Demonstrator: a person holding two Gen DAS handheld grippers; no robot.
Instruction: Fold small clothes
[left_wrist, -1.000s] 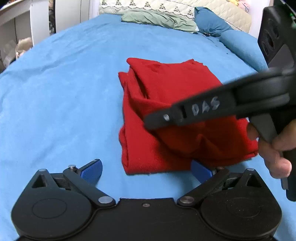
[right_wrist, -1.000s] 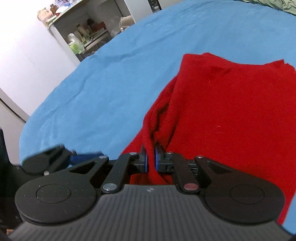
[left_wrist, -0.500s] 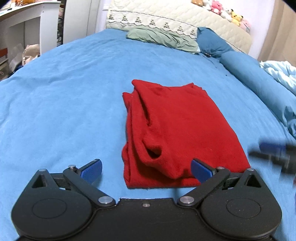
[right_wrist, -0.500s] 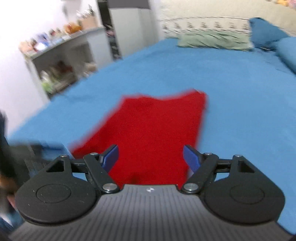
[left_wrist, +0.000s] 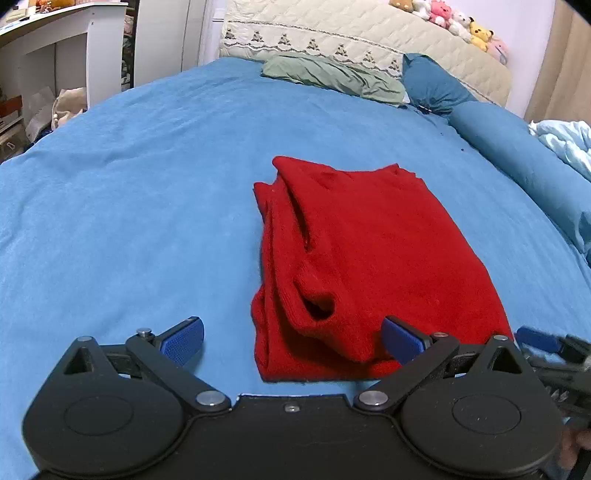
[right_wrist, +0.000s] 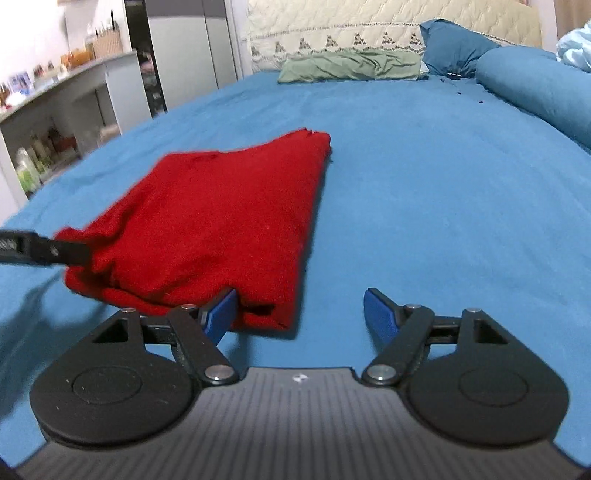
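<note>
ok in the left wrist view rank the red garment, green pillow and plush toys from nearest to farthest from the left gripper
1. Red garment: folded on the bed, just ahead of the open left gripper.
2. Green pillow: at the head of the bed.
3. Plush toys: on the headboard top, far right.

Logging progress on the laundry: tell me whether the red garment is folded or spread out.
Folded. The red garment lies on the blue bedsheet as a compact rectangle, with stacked layers showing along its left edge.
</note>
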